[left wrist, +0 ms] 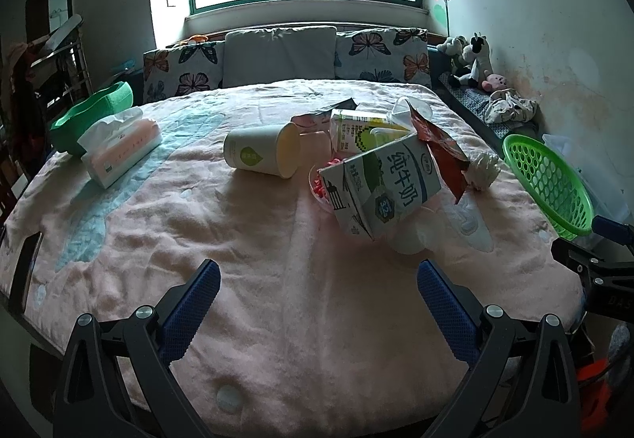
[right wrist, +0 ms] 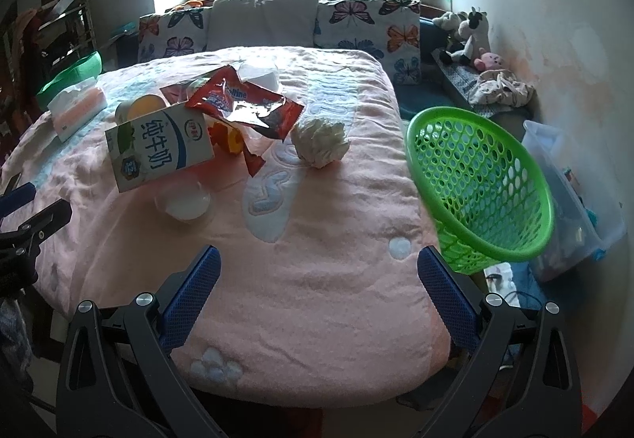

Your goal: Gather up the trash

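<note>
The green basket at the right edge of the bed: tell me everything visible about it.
The green basket is bright green, looks like moulded plastic, round, with a smooth thick rim and walls pierced all over by small oval holes. It is tilted, its mouth turned towards the pink blanket and the trash pile, and looks empty inside. It sits at the bed's right edge, partly overhanging it, with a clear storage bin behind. Neither gripper touches it. What holds it at that tilt cannot be seen.
</note>
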`<state>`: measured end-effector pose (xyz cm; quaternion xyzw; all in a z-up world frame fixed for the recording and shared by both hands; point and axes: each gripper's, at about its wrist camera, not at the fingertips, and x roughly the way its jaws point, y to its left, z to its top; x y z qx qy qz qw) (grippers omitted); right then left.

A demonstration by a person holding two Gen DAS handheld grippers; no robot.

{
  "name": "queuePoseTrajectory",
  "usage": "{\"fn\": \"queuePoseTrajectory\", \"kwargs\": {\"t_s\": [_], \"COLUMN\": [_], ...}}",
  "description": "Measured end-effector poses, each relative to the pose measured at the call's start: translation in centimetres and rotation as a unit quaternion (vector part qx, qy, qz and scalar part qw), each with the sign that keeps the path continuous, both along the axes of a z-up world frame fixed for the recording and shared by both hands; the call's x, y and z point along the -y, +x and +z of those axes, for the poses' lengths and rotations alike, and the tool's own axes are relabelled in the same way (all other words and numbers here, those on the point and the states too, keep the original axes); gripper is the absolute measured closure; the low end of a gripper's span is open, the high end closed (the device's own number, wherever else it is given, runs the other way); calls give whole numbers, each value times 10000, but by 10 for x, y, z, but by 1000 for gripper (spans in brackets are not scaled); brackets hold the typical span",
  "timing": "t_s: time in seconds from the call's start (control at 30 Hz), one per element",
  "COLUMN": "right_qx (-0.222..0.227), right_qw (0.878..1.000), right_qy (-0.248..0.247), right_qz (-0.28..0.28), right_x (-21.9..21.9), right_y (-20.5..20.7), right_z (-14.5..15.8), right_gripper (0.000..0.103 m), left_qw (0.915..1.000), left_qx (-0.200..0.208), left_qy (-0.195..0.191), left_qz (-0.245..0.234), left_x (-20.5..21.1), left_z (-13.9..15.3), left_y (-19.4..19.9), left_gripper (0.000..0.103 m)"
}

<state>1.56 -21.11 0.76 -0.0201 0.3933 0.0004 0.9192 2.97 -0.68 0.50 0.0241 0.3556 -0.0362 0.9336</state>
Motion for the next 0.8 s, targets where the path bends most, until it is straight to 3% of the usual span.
{"fn": "queuePoseTrajectory", "kwargs": {"t_s": [0.5, 0.67, 0.8], "right_qx": [77, 45, 3], "right_qw": [9990, 9937, 9872], "right_qy": [13, 172, 14], "right_qz": [443, 1102, 1596], "right_x": [0, -5, -11], "right_y": [38, 63, 86], "right_z": [9, 12, 14], "right_gripper": [5, 5, 5], "left_qw": [9996, 9991, 9984], "left_qx": [81, 8, -57], "left_qy": [128, 52, -56], "left_qz": [-249, -432, -551], "left_x": [0, 1, -1], "left_z": [10, 8, 7], "left_y": [27, 36, 44], "left_gripper": [6, 6, 6]}}
